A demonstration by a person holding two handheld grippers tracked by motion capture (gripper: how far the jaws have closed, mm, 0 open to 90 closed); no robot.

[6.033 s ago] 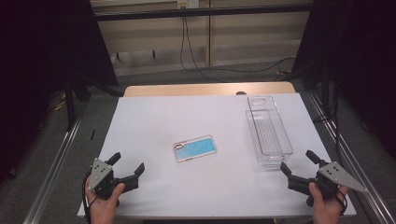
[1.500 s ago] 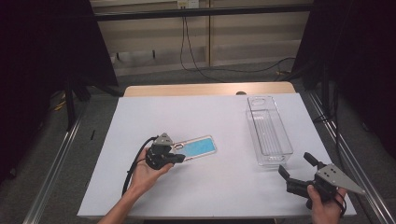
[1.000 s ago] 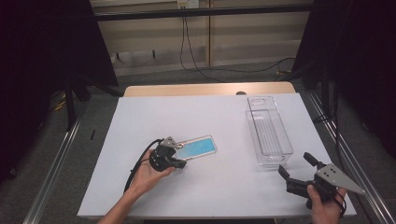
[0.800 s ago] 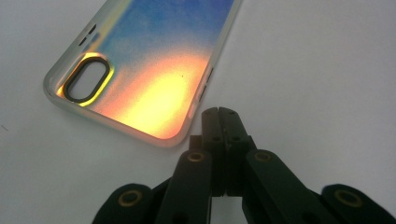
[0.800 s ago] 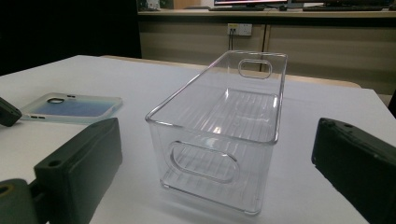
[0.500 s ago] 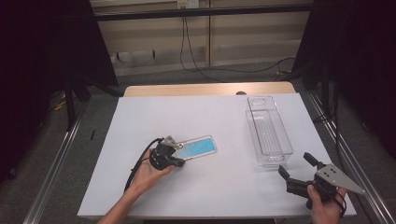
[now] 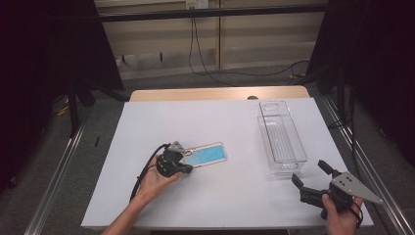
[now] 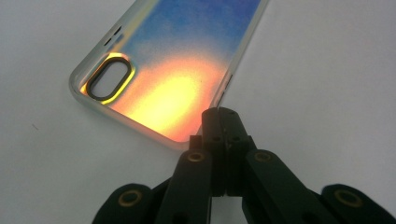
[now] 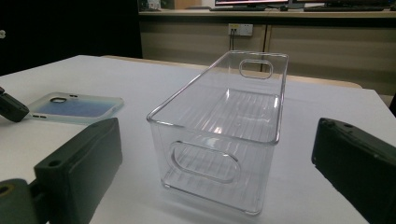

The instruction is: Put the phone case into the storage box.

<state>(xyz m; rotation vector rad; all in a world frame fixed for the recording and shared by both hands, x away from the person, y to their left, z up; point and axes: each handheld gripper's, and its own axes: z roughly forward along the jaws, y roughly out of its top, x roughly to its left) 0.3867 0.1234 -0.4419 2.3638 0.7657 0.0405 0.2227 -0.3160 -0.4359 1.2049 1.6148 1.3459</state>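
A phone case [image 7: 208, 154] is seen lying flat on the white table [image 7: 215, 117], left of the middle, its long side running across the table. The left gripper [image 7: 183, 164] is held at the case's near-left end — the end with the camera cut-out. In the left gripper view the two black jaws are seen pressed together, tip to tip, at the near long edge of the phone case [image 8: 177, 70]; the tips lie at or over the rim, and no gap is left between them. Whether the thin rim is pinched between the pads or merely touched cannot be told from the pictures.

The right gripper [image 7: 311, 178] is held well apart from the case, at the near right corner of the table, with its jaws spread wide and nothing between them. Just beyond it stands a clear plastic bin [image 7: 281, 137] — empty, upright, its long side running away from the person. In the right gripper view the bin [image 9: 224, 126] is framed between the two parted jaws, and the case [image 9: 74, 107] is seen lying to its left.
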